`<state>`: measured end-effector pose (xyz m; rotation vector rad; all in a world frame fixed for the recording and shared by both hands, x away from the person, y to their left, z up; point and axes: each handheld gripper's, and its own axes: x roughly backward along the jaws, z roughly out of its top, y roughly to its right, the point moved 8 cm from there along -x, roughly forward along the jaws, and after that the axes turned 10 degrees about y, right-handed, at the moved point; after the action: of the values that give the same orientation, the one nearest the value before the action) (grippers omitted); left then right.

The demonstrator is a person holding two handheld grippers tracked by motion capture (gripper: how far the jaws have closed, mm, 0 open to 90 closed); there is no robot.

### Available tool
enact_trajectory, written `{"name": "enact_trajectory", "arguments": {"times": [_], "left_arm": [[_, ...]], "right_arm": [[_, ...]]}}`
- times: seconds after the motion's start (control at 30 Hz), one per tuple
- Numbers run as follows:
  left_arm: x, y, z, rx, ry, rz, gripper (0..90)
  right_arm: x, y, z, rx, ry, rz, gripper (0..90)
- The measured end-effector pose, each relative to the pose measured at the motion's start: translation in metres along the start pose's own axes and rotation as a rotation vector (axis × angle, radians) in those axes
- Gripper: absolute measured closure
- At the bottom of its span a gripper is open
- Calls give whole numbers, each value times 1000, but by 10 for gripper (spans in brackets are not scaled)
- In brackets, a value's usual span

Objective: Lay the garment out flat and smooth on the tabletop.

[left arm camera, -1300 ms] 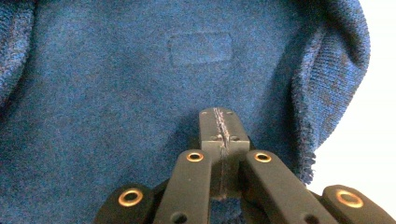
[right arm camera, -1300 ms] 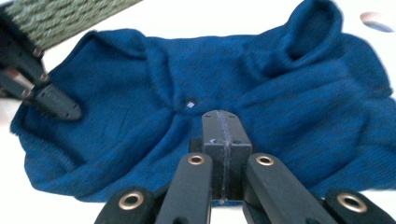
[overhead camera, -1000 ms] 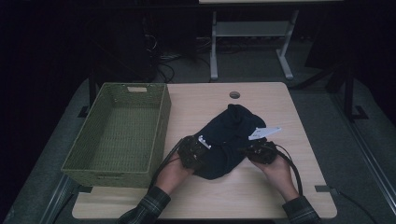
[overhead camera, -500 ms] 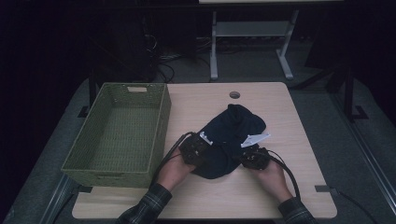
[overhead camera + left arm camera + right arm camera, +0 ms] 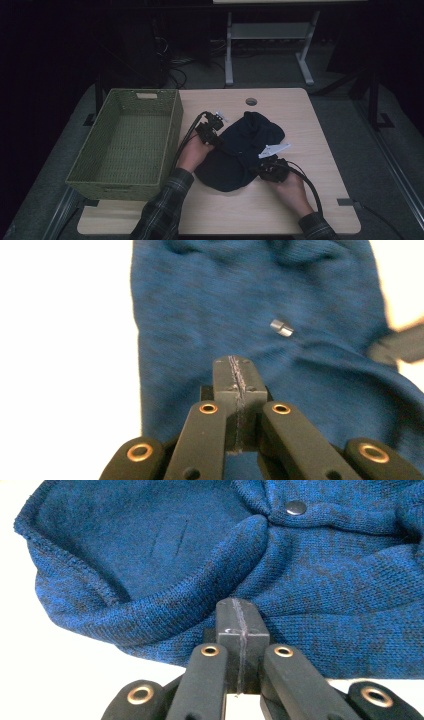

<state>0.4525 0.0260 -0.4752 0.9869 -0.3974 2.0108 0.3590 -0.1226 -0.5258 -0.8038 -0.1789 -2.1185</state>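
Observation:
A dark blue knitted garment lies crumpled on the wooden table, with a white tag on top. My left gripper is at the garment's upper left edge. In the left gripper view its jaws are shut over the blue cloth, near a small metal snap, and I see no cloth pinched between them. My right gripper is at the garment's lower right edge. Its jaws are shut, tips against a rolled fold of the knit. A dark snap button shows farther off.
An empty green woven basket stands on the table's left side, close to my left hand. A round cable hole is at the table's far edge. A table frame stands on the floor beyond.
My left gripper has moved away from me along the garment's left edge, toward the basket's far corner. The garment's left side now spreads out more. My right gripper has barely moved.

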Motion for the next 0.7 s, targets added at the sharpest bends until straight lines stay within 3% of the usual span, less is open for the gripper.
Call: {"name": "enact_trajectory", "arguments": {"times": [0.1,0.17,0.3,0.5,0.7], "left_arm": [[-15,-14,2,18,-9,21,900],[-24,-22,-2,20,-41,45,900],[-37,-29,-10,46,-67,51,900],[-39,-24,-15,43,-70,51,900],[-31,-10,-26,61,-58,3,900]], "right_arm": [[0,1,0,11,6,1,898],[0,1,0,3,3,3,898],[0,1,0,7,5,0,898],[4,3,-3,-3,-3,2,898],[14,10,-9,-23,-11,-18,898]]}}
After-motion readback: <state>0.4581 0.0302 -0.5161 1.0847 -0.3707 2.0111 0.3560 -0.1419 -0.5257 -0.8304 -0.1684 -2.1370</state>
